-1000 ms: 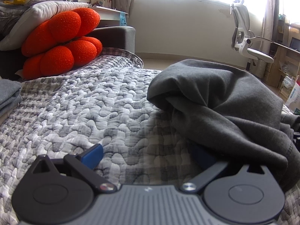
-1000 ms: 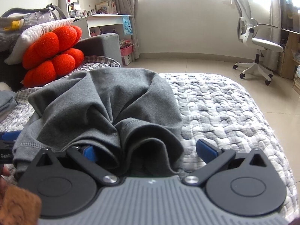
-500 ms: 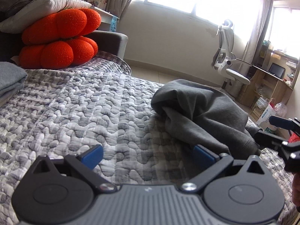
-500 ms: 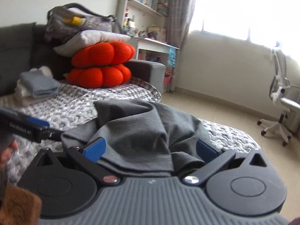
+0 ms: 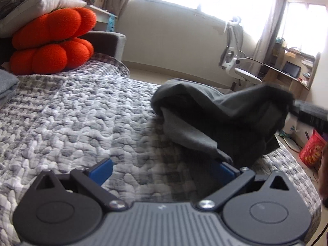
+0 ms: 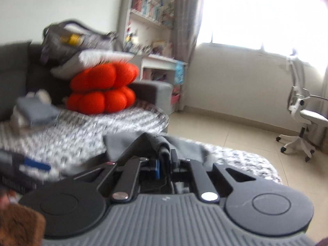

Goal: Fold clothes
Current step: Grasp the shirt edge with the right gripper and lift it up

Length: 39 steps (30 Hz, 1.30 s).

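While one dark grey garment (image 5: 225, 119) lies bunched on the quilted bedspread (image 5: 71, 110), the right gripper (image 6: 164, 162) is closing, pinching a fold of it; the left gripper (image 5: 164, 168) gapes wide, holding nothing. Two orange cushions (image 5: 53, 41) sit stacked behind.

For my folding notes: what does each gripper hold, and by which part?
Right gripper is closing on the grey garment, on a bunched fold. Left gripper holds nothing.

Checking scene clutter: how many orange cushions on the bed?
2. Stacked at the head of the bed: upper orange cushion resting on the lower orange cushion, under a white pillow. More could be hidden behind.
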Tool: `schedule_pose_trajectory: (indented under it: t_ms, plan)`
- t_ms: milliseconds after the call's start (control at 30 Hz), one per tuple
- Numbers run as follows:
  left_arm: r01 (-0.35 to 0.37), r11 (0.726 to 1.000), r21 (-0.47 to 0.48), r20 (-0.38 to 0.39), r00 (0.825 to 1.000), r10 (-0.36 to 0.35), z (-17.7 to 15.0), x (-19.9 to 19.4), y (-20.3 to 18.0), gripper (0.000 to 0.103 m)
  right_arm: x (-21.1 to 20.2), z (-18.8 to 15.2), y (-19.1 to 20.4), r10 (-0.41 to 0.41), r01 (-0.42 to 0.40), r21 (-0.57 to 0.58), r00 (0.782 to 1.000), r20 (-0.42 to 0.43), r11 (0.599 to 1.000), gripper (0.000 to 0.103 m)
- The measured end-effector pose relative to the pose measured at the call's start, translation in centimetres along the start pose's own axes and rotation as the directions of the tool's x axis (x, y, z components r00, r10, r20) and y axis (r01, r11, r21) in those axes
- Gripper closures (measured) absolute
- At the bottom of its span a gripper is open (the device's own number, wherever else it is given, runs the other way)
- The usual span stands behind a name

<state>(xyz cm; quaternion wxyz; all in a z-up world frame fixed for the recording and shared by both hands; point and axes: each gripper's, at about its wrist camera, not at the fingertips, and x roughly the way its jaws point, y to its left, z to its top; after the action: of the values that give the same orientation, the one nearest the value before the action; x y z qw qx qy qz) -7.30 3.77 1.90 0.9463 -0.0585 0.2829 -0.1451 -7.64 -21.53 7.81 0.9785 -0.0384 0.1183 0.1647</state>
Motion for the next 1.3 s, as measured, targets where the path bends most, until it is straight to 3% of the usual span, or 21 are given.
schedule_pose_trajectory:
  t_ms: [67,133,233,333,367,433,500,533,567,667,700,767,867,933,1033,1067,1100,1133,1200,1267,1300]
  plan:
    - [0.014,0.999,0.048,-0.006,1.000,-0.014,0.0,0.5,-1.3,0.000,-1.5,1.7,-2.2,-0.051,0.047,0.081,0.997,0.056,0.996,0.094]
    - [0.049,0.997,0.056,-0.024,0.999,-0.048,0.0,1.2,-2.1,0.000,-1.8,2.2,-2.7,-0.144,0.141,0.060,0.988,0.053,0.988,0.094]
    - [0.109,0.992,0.061,-0.049,0.993,-0.106,-0.3,2.1,-3.1,0.000,-1.8,1.6,-4.3,-0.311,0.309,0.057,0.950,0.039,0.949,0.095]
    - [0.085,0.992,0.093,-0.036,0.996,-0.082,-0.5,2.2,-3.5,0.000,-2.4,0.9,-7.9,-0.463,0.456,0.157,0.886,0.011,0.876,0.096]
    - [0.073,0.993,0.096,-0.024,0.997,-0.071,-0.6,2.1,-3.4,0.000,-2.3,0.5,-9.1,-0.529,0.523,0.165,0.848,-0.008,0.836,0.096]
    - [0.083,0.994,0.071,-0.031,0.996,-0.081,-0.5,2.1,-2.9,0.000,-1.5,-0.4,-10.6,-0.621,0.624,0.112,0.781,-0.060,0.773,0.096]
    - [0.121,0.992,0.048,-0.060,0.991,-0.118,-0.5,2.5,-2.5,0.000,0.7,-1.7,-11.2,-0.633,0.641,-0.009,0.756,-0.169,0.768,0.096]
    - [0.126,0.991,0.052,-0.068,0.990,-0.123,-0.4,2.7,-2.6,0.000,1.4,-2.3,-11.0,-0.613,0.617,-0.048,0.765,-0.199,0.785,0.095]
    - [0.126,0.990,0.060,-0.072,0.990,-0.122,-0.4,2.8,-2.8,0.000,1.2,-2.8,-10.2,-0.570,0.569,-0.064,0.799,-0.191,0.820,0.092]
    - [0.104,0.991,0.079,-0.043,0.994,-0.101,0.1,2.4,-2.7,0.000,-0.2,-3.6,-5.8,-0.374,0.349,-0.183,0.920,-0.120,0.919,0.056]
    - [0.105,0.992,0.072,-0.044,0.994,-0.102,0.2,2.3,-2.3,0.000,-0.7,-3.7,-4.0,-0.303,0.271,-0.261,0.949,-0.091,0.927,0.039]
    - [0.108,0.993,0.056,-0.051,0.993,-0.105,0.3,2.1,-1.4,0.000,-1.5,-4.0,-0.3,-0.150,0.115,-0.421,0.987,-0.050,0.900,0.035]
    - [0.079,0.996,0.044,-0.052,0.996,-0.077,0.2,1.8,-0.1,0.000,-1.8,-4.5,4.1,0.036,-0.071,-0.631,0.997,-0.069,0.773,0.035]
    - [0.073,0.997,0.028,-0.056,0.996,-0.072,0.0,1.7,0.6,0.000,-0.4,-5.0,6.0,0.083,-0.141,-0.739,0.990,-0.115,0.658,0.035]
    - [0.079,0.997,0.016,-0.061,0.995,-0.078,-0.2,1.5,1.2,0.000,2.4,-6.5,8.1,0.037,-0.120,-0.888,0.993,-0.116,0.445,0.036]
    - [0.079,0.997,0.018,-0.061,0.995,-0.077,-0.4,1.4,1.3,0.000,3.3,-6.6,8.3,0.037,-0.142,-0.902,0.990,-0.139,0.407,0.038]
    - [0.078,0.997,0.020,-0.061,0.995,-0.076,-0.5,1.3,1.4,0.000,4.2,-6.7,8.5,0.037,-0.167,-0.914,0.986,-0.165,0.370,0.058]
    - [0.079,0.997,0.021,-0.061,0.995,-0.078,-0.6,1.1,1.5,0.000,4.9,-6.5,8.5,0.042,-0.213,-0.900,0.976,-0.213,0.381,0.093]
    - [0.087,0.996,0.021,-0.058,0.995,-0.085,-1.0,0.7,1.8,0.000,5.5,-5.5,7.8,0.049,-0.246,-0.862,0.967,-0.251,0.442,0.095]
    - [0.100,0.995,0.029,-0.052,0.994,-0.098,-1.2,0.3,1.9,0.000,4.6,-3.5,7.9,0.076,-0.179,-0.818,0.983,-0.164,0.546,0.096]
    - [0.108,0.994,0.032,-0.050,0.993,-0.106,-1.2,0.2,1.8,0.000,3.5,-1.8,7.6,0.104,-0.145,-0.764,0.989,-0.102,0.629,0.096]
